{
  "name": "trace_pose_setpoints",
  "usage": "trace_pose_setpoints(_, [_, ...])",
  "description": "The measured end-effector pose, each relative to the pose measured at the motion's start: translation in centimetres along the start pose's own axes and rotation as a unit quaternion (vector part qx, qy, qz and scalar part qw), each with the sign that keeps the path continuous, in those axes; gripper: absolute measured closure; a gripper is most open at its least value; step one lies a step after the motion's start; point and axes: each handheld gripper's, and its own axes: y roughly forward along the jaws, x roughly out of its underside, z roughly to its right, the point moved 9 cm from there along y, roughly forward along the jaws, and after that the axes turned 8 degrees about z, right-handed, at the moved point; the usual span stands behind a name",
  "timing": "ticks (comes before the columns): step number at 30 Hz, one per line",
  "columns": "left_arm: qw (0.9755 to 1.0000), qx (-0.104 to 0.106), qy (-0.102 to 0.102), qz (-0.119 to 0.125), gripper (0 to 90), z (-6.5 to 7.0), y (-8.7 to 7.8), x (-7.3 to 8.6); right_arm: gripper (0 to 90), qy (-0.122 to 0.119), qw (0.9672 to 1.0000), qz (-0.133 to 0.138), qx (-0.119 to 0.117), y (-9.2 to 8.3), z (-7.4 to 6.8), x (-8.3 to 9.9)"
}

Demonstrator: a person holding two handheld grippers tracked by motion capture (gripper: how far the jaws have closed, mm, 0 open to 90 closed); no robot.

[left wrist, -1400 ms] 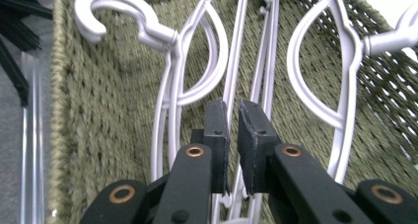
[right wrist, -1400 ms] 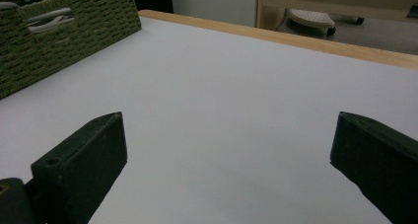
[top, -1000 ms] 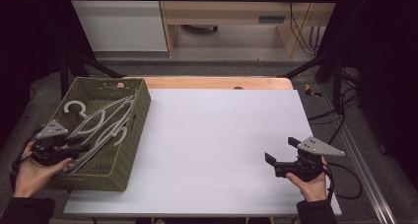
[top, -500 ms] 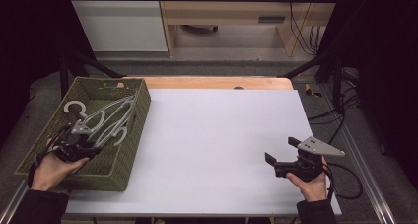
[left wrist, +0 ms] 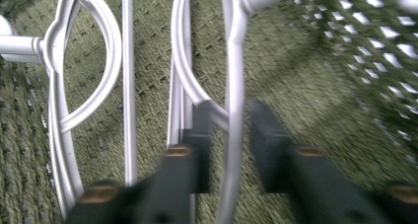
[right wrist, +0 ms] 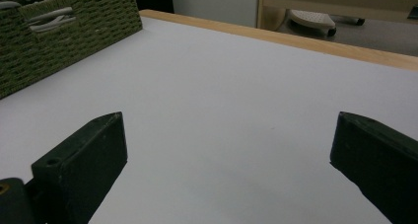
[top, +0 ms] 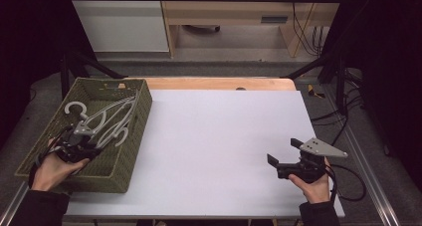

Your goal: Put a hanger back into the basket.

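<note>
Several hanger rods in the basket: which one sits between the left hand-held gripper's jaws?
The curved white hanger arm running straight up between the left hand-held gripper jaws. The other rods lie outside, left of the jaws, on the woven basket floor.

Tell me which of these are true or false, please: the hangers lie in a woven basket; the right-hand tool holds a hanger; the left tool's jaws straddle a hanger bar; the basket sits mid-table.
1. Pale grey plastic hangers lie in the olive woven basket: true.
2. The right gripper holds a hanger: false; it is open over the white table.
3. The left gripper straddles a hanger bar: true.
4. The basket sits mid-table: false; at its left edge.
</note>
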Motion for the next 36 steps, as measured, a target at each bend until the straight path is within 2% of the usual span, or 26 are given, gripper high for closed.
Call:
trace_pose_setpoints(1, [1.0000, 0.000, 0.000, 0.000, 68.2, 0.0, 0.0, 0.0, 1.1, 0.000, 1.0000, 0.000, 0.000, 0.0, 0.0, 0.0])
trace_pose_setpoints(2, [1.0000, -0.003, 0.000, -0.007, 68.1, 0.0, 0.1, -0.1, 1.0, 0.002, 1.0000, 0.001, -0.002, -0.1, 0.0, 0.0])
trace_pose_setpoints(6, [1.0000, -0.007, 0.003, -0.003, 70.9, 0.0, -0.1, -0.1, 1.1, 0.004, 1.0000, 0.004, -0.001, -0.2, 0.1, -0.1])
trace_pose_setpoints(10, [0.9996, -0.018, -0.007, 0.021, 74.0, -0.7, -1.0, -0.5, 1.1, 0.002, 1.0000, 0.003, 0.001, -0.2, 0.1, -0.1])
trace_pose_setpoints(13, [0.9979, -0.025, -0.037, 0.048, 79.2, -2.4, -2.6, -1.0, 1.1, 0.002, 1.0000, 0.003, 0.001, -0.1, 0.1, -0.1])
trace_pose_setpoints(15, [0.9969, -0.007, -0.055, 0.056, 79.2, -3.2, -2.8, -0.9, 1.1, 0.003, 1.0000, 0.002, 0.001, -0.1, 0.1, -0.1])
trace_pose_setpoints(17, [0.9948, -0.001, -0.074, 0.070, 78.7, -4.1, -2.9, -1.0, 1.1, 0.003, 1.0000, 0.003, -0.001, -0.2, 0.1, -0.1])
trace_pose_setpoints(18, [0.9936, -0.002, -0.085, 0.075, 78.4, -4.5, -3.0, -1.0, 1.1, 0.003, 1.0000, 0.004, 0.001, -0.2, 0.2, -0.1])
trace_pose_setpoints(19, [0.9921, -0.013, -0.093, 0.083, 78.0, -5.2, -3.0, -1.0, 1.1, 0.003, 1.0000, 0.004, 0.001, -0.2, 0.2, -0.1])
trace_pose_setpoints(20, [0.9912, -0.025, -0.100, 0.083, 77.4, -5.9, -3.0, -0.9, 1.1, 0.003, 1.0000, 0.004, 0.002, -0.2, 0.2, -0.1])
trace_pose_setpoints(21, [0.9912, -0.025, -0.100, 0.083, 76.9, -5.9, -3.0, -0.9, 1.1, 0.004, 1.0000, 0.003, 0.001, -0.2, 0.2, -0.1])
trace_pose_setpoints(22, [0.9887, -0.051, -0.116, 0.080, 76.7, -7.1, -3.0, -0.4, 1.1, 0.003, 1.0000, 0.003, 0.001, -0.2, 0.2, -0.1])
trace_pose_setpoints(23, [0.9887, -0.051, -0.116, 0.080, 76.7, -7.1, -3.0, -0.4, 1.1, 0.003, 1.0000, 0.003, 0.001, -0.2, 0.2, -0.1])
trace_pose_setpoints(24, [0.9865, -0.072, -0.127, 0.074, 76.7, -8.0, -2.6, 0.1, 1.1, 0.003, 1.0000, 0.004, 0.001, -0.2, 0.2, -0.1])
trace_pose_setpoints(25, [0.9865, -0.072, -0.127, 0.074, 76.1, -8.0, -2.6, 0.1, 1.1, 0.003, 1.0000, 0.004, 0.001, -0.2, 0.2, -0.1])
trace_pose_setpoints(27, [0.9839, -0.075, -0.148, 0.067, 74.5, -8.8, -1.9, 0.8, 1.1, 0.003, 1.0000, 0.002, 0.001, -0.2, 0.2, -0.1])
trace_pose_setpoints(33, [0.9835, -0.087, -0.153, 0.041, 68.9, -9.5, -1.2, 1.7, 1.1, 0.004, 1.0000, 0.003, 0.001, -0.1, 0.2, -0.1])
trace_pose_setpoints(36, [0.9819, -0.092, -0.157, 0.053, 63.6, -9.5, -1.5, 1.9, 1.1, 0.004, 1.0000, 0.003, 0.001, -0.2, 0.2, -0.1])
